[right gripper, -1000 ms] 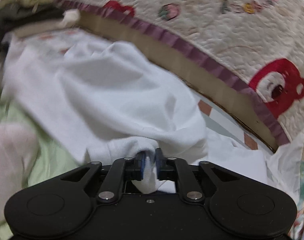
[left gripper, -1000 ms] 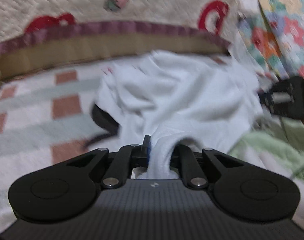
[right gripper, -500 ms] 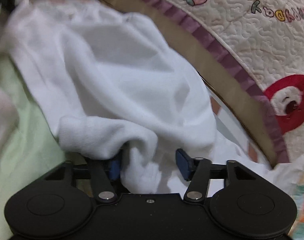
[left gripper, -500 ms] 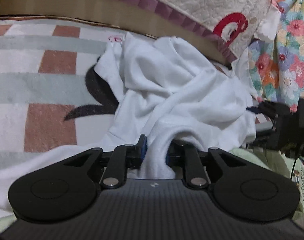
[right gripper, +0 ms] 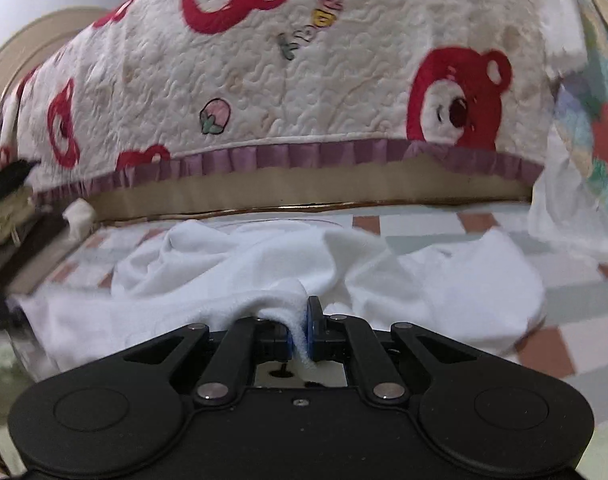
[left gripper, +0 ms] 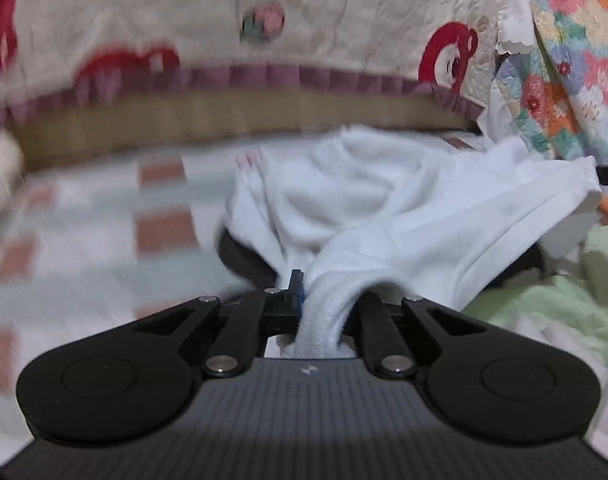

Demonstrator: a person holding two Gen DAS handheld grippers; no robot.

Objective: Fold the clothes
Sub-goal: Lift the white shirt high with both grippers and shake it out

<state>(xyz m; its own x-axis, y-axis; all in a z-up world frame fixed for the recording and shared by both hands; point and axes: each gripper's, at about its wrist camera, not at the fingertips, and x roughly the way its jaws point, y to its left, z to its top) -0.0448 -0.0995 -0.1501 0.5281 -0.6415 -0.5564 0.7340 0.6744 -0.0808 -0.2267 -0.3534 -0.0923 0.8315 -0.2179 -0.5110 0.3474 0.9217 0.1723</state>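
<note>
Left wrist view: left gripper (left gripper: 324,312) jaws, which just narrowed again, pinch a thick fold of the white garment (left gripper: 384,208); it stays bunched at frame centre on the checked blanket (left gripper: 159,224), stretching toward upper right. Right wrist view: right gripper (right gripper: 299,336) jaws have just clamped a thin edge they only straddled half a second ago; the garment (right gripper: 444,280) lies crumpled, long axis left-right across mid-frame below the bear quilt (right gripper: 263,80), so both corners look secured for spreading.

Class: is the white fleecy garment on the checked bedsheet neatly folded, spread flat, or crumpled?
Crumpled. The white fleecy garment lies bunched in loose ridges on the checked bedsheet, a pinch of cloth clamped in each gripper.
</note>
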